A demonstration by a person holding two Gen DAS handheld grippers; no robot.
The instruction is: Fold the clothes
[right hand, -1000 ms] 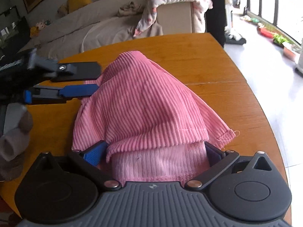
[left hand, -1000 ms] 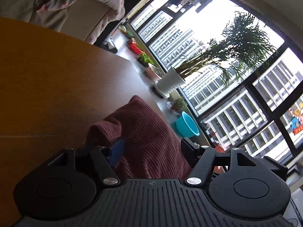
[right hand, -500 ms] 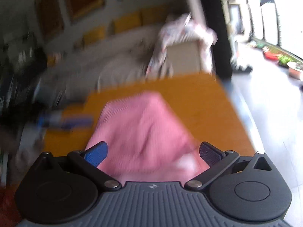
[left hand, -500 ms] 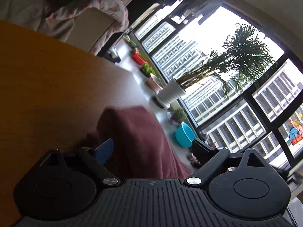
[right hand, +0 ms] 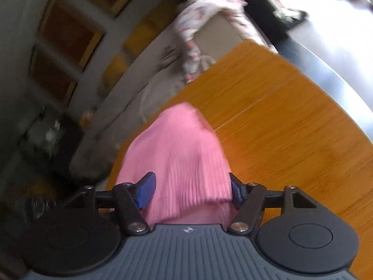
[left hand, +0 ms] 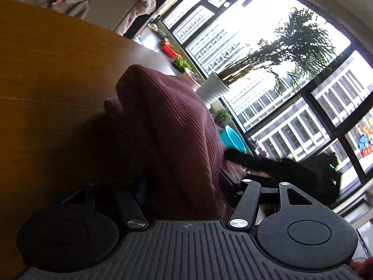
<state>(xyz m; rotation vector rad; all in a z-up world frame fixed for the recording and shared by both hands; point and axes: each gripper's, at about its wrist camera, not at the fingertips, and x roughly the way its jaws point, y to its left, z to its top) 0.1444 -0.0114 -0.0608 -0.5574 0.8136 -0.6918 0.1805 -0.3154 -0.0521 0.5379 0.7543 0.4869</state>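
A pink ribbed garment [right hand: 179, 144] lies heaped on the wooden table [right hand: 279, 116]. It looks dark maroon against the window light in the left wrist view [left hand: 167, 116]. My right gripper [right hand: 191, 189] is closing, and its blue pads [right hand: 146, 191] touch both sides of a gathered fold. The jaws of my left gripper [left hand: 184, 182] are closing too, with a bunched ridge of the same cloth filling the gap between them. One of the right gripper's black fingers [left hand: 242, 158] shows at the garment's far side.
The table's curved edge [right hand: 345, 107] runs close on the right, with floor beyond. A sofa with a floral cloth [right hand: 193, 35] stands behind the table. By the window stand a potted palm [left hand: 214, 86] and a teal basin [left hand: 233, 137].
The right gripper has rolled, tilting its view, and its jaws have narrowed from wide open onto the garment. The left jaws widened, then closed in on the cloth, which now rises higher between them.
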